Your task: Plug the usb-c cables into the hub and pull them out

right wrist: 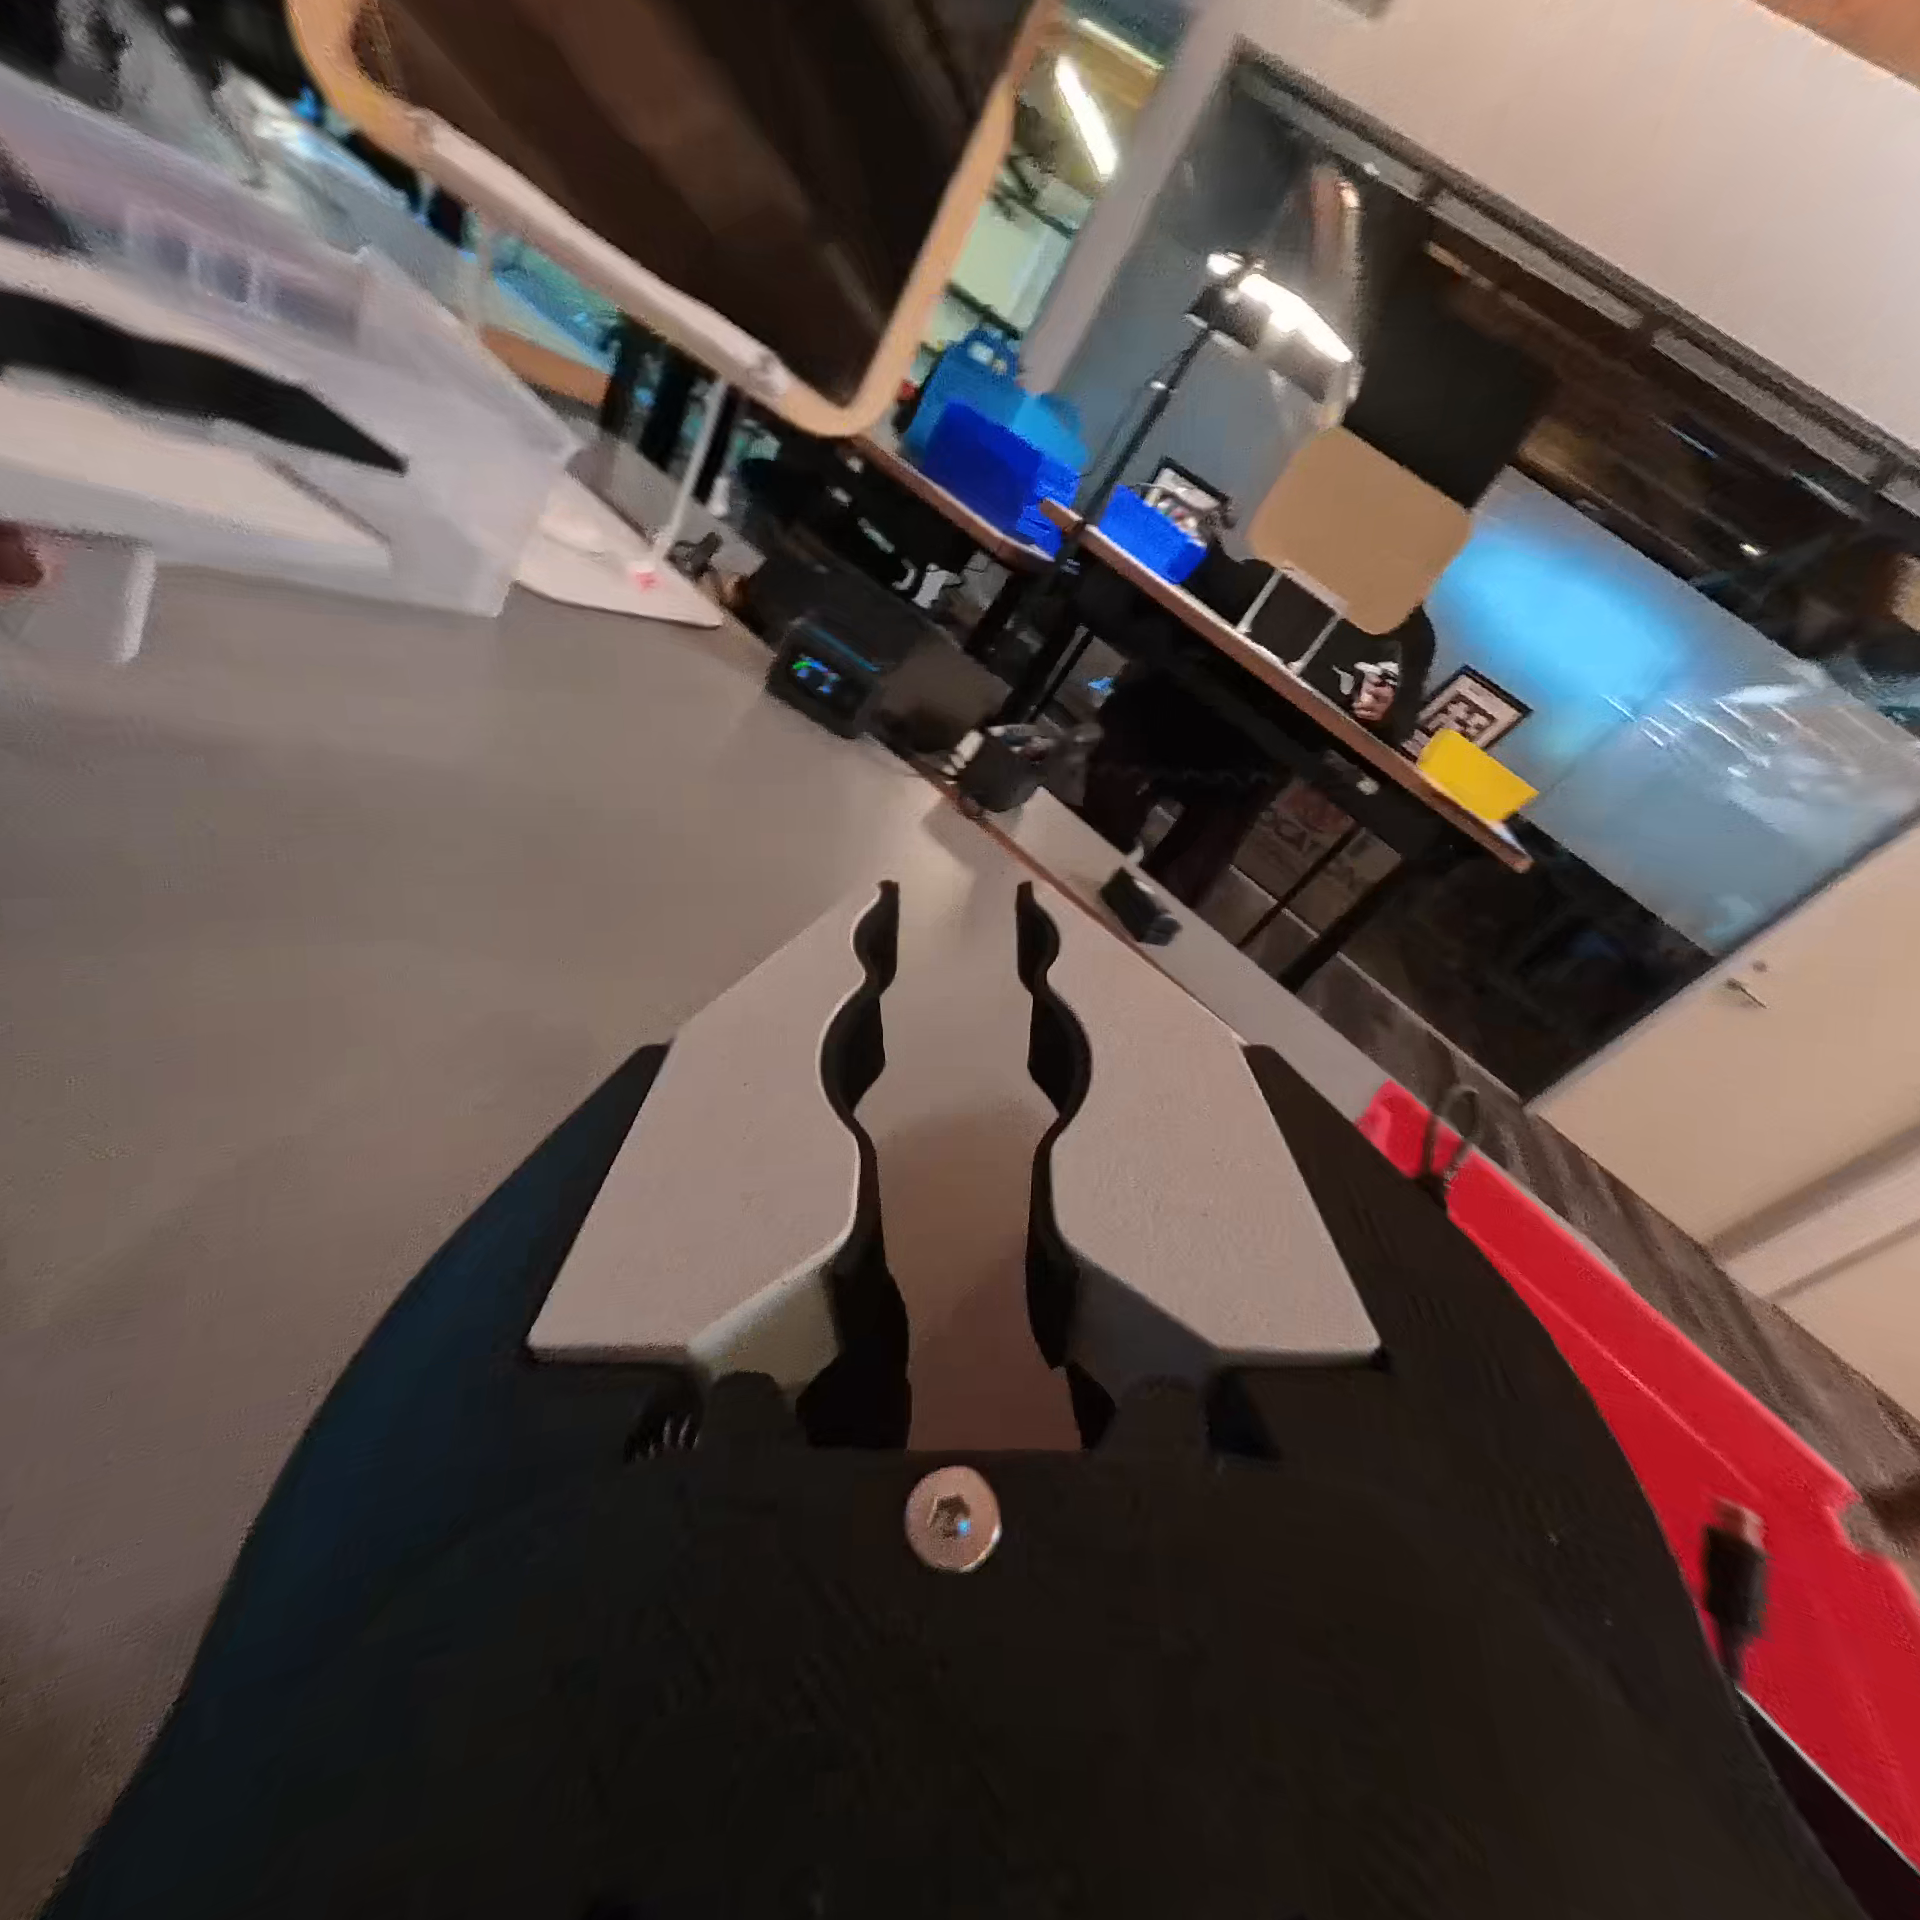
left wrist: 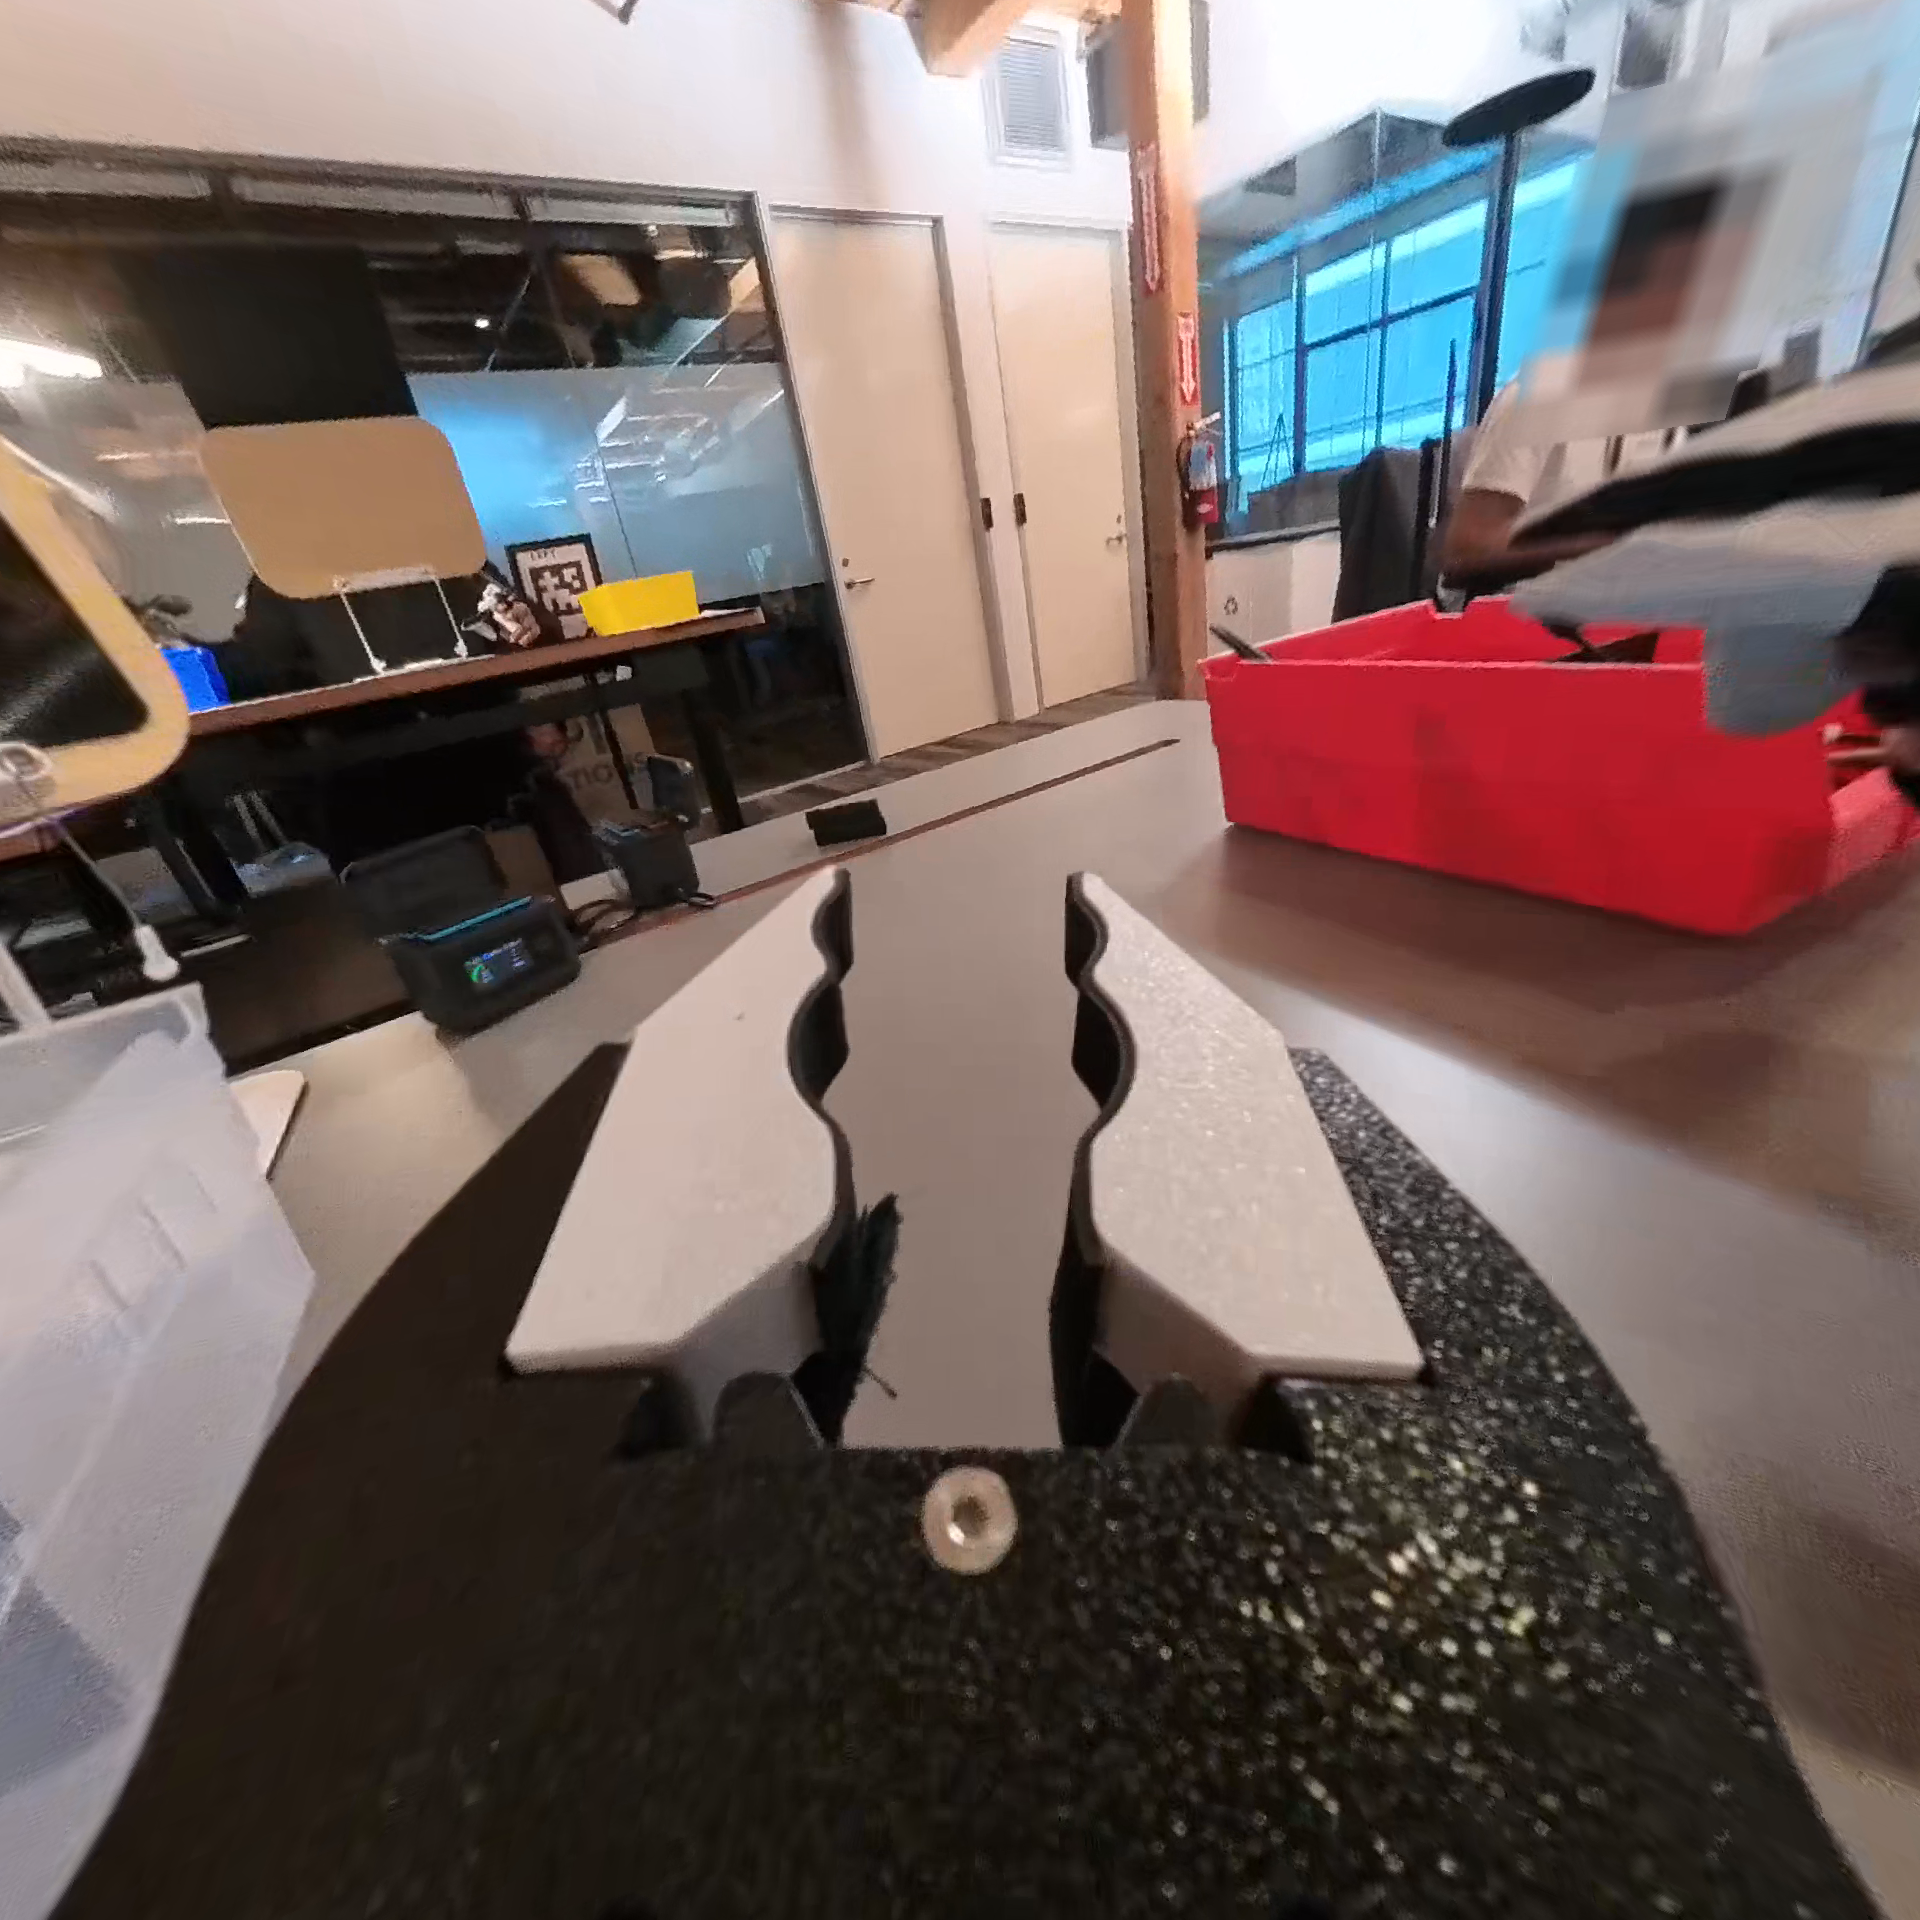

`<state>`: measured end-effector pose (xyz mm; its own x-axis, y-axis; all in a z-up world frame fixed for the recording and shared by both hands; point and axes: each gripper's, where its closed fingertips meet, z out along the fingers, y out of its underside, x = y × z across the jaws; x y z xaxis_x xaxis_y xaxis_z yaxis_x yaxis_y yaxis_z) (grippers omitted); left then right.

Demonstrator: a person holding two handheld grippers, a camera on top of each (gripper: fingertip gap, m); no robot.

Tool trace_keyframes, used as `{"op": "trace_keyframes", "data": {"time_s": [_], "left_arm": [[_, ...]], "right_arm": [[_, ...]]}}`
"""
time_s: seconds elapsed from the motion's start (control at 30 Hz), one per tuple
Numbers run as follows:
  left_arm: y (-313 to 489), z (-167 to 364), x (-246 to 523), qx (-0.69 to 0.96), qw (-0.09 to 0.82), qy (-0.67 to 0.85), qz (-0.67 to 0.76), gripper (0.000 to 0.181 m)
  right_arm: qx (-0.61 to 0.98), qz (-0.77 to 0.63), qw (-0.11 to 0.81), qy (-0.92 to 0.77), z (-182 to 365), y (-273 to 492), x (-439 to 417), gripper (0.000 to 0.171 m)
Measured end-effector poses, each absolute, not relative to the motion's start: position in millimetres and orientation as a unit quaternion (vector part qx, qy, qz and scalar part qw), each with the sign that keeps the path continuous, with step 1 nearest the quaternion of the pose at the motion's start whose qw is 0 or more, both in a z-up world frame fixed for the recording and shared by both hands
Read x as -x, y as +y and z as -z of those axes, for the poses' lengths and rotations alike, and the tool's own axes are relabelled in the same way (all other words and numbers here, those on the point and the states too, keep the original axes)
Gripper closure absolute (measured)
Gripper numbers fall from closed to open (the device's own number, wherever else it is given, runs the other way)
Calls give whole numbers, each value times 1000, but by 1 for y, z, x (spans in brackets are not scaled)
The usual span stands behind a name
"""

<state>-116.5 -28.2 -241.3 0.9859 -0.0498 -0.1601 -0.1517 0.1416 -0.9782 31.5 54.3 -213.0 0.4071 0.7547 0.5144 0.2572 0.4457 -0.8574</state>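
**Left wrist view and right wrist view: both jaws released over the tabletop**

Left wrist view looks along the left gripper (left wrist: 958, 914), its jaws parted with nothing between them, held low over the grey tabletop (left wrist: 1403, 987). A red bin (left wrist: 1507, 769) stands on the tabletop ahead and to the right, and the other gripper, blurred, shows above the bin's right end. A small black block (left wrist: 846, 823) lies farther off near the tabletop's far edge; whether it is the hub cannot be told. A clear plastic box (left wrist: 114, 1195) stands at the left.

Right wrist view is tilted. The right gripper (right wrist: 954, 914) has its jaws released and empty above the tabletop (right wrist: 364, 883). The red bin (right wrist: 1683, 1434) lies at the lower right, and a black cable plug (right wrist: 1733, 1558) shows against the bin's red side.
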Motion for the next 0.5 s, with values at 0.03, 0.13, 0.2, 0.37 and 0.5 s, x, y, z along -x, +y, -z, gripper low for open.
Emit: {"op": "trace_keyframes", "data": {"time_s": [0.03, 0.13, 0.2, 0.37, 0.5], "left_arm": [[-32, 240, 114, 648, 757, 77, -32, 146], [-38, 237, 113, 638, 766, 72, -38, 151], [-34, 240, 111, 643, 760, 83, -40, 151], [-25, 255, 104, 671, 729, 121, -62, 151], [-41, 255, 90, 665, 732, 141, -50, 152]], "right_arm": [[487, -193, 673, -522, 219, 47, -25, 150], [476, -297, 651, -511, 233, 27, -8, 151], [458, -314, 665, -499, 244, 27, -6, 151], [401, -250, 715, -516, 242, 25, -13, 153], [375, -211, 719, -546, 253, 17, -20, 158]]}}
